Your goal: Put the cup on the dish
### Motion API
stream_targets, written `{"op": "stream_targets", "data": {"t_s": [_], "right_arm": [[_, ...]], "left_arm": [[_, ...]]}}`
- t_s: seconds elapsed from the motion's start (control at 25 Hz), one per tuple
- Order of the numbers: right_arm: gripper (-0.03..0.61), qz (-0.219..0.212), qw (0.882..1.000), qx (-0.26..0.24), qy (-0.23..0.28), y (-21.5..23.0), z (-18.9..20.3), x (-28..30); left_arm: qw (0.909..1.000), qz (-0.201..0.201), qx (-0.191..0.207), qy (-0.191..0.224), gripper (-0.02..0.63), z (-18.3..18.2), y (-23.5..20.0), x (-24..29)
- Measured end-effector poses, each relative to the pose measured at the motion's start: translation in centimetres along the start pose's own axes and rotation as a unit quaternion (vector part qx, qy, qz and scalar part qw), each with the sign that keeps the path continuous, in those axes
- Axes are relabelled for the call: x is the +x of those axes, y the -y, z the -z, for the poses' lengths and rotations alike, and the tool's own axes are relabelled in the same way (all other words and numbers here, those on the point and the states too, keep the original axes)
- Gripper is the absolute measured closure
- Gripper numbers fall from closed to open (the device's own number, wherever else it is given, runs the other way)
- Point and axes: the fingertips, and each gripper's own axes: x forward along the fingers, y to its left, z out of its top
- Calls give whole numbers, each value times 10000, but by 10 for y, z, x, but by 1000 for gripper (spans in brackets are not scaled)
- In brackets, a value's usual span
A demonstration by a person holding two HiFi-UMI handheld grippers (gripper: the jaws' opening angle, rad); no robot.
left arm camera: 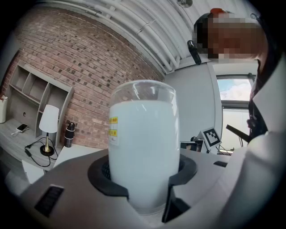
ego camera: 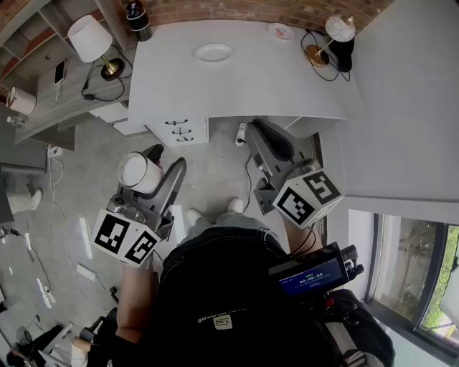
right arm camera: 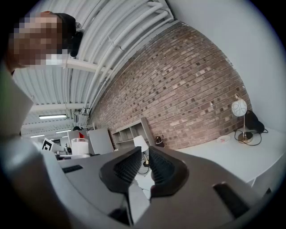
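My left gripper (ego camera: 148, 169) is shut on a white cup (ego camera: 135, 173), held upright over the floor in front of the person's body. The cup (left arm camera: 144, 147) fills the left gripper view, with both dark pads (left arm camera: 114, 181) pressed on its lower sides. A white oval dish (ego camera: 214, 52) lies on the white table (ego camera: 287, 79), far ahead of the cup. My right gripper (ego camera: 259, 132) hangs near the table's front edge; its jaws (right arm camera: 146, 167) stand nearly together with nothing between them. The right gripper view also catches the cup (right arm camera: 79, 146) at the left.
A small pinkish dish (ego camera: 281, 31) and a globe lamp (ego camera: 338, 29) stand at the table's back right. A dark bottle (ego camera: 138, 18) is at its back left corner. A shaded lamp (ego camera: 92, 39) sits on the grey sideboard (ego camera: 50, 107). White drawers (ego camera: 179, 131) are under the table.
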Motion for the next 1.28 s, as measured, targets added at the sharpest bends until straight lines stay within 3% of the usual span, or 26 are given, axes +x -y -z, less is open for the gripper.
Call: {"op": "stream_targets", "data": {"t_s": [1.28], "right_arm": [[525, -208, 9977, 595, 267, 96, -22, -28]], "left_arm": [[9993, -362, 62, -119, 399, 12, 34, 81]]}}
